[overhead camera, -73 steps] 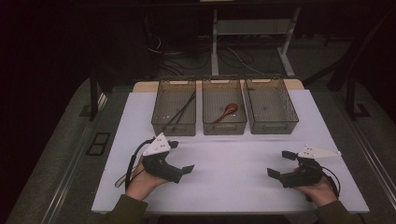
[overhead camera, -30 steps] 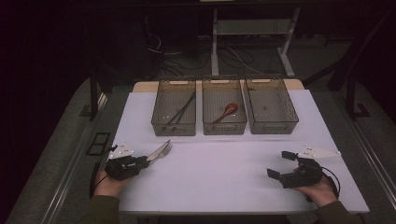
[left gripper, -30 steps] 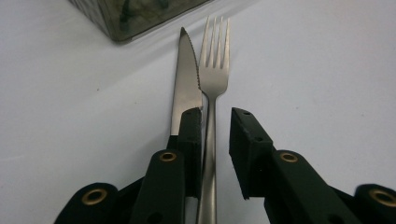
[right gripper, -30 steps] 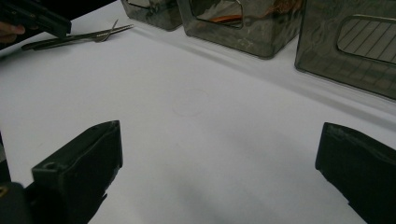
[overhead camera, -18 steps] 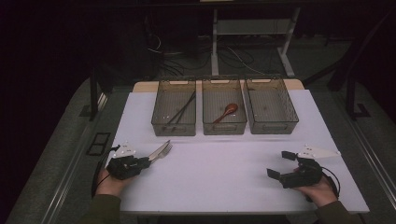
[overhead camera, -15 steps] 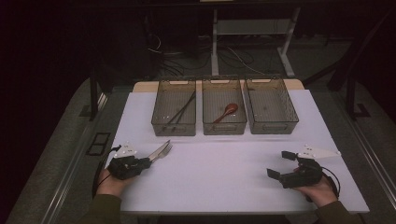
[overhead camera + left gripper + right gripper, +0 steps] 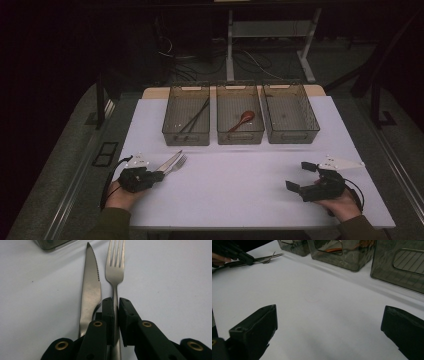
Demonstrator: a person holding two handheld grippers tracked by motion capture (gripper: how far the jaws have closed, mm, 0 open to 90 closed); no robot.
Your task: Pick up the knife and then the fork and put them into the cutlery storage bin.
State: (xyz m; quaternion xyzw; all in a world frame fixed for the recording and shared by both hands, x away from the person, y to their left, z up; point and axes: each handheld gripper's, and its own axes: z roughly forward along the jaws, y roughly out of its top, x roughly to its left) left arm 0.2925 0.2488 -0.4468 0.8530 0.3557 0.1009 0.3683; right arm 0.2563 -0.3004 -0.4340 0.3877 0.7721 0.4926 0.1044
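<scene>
A steel fork [image 7: 115,272] and a serrated knife [image 7: 90,290] lie side by side on the white mat, near its left edge. My left gripper [image 7: 116,302] has just been closing, and its pads now press on the fork's thin handle; the knife lies just outside the jaws. From above, the left gripper [image 7: 159,175] sits at the handle ends of the fork [image 7: 179,162] and knife [image 7: 169,161]. My right gripper [image 7: 298,176] rests at the mat's near right, jaws wide open with nothing between them [image 7: 329,325].
Three clear bins stand in a row at the back of the white mat [image 7: 240,190]. The left bin [image 7: 172,131] holds dark chopsticks, the middle one [image 7: 240,136] a reddish-brown spoon [image 7: 244,118], and the right bin [image 7: 290,134] looks empty.
My left hand has moved leftward from the mat's near middle-left to the cutlery's handle ends, then held there. The right hand has not moved.
</scene>
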